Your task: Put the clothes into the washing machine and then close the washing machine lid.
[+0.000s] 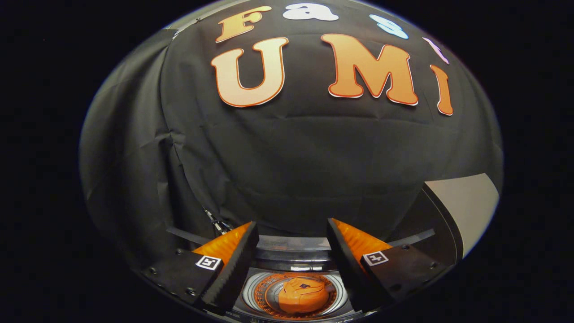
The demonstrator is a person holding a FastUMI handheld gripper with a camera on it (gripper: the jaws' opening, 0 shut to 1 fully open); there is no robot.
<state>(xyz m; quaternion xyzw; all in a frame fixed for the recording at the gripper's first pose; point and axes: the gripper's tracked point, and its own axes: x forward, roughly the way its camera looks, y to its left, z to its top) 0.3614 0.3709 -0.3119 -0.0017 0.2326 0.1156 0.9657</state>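
My gripper [292, 229] is open, its two orange-and-black fingers [233, 260] spread wide with nothing between them. Below and between the fingers the washing machine's round drum [260, 291] lies open to view. A bundled orange garment [302, 295] rests inside the drum. The machine's lid [466, 211] stands raised to the right, beyond the right finger, its pale inner face turned toward me. The machine's dark back rim [291, 255] runs just ahead of the fingertips.
Black cloth of the booth wall [287, 170] hangs close behind the machine and curves round to the left. A thin dark bar or cable [215, 222] shows near the left finger's tip.
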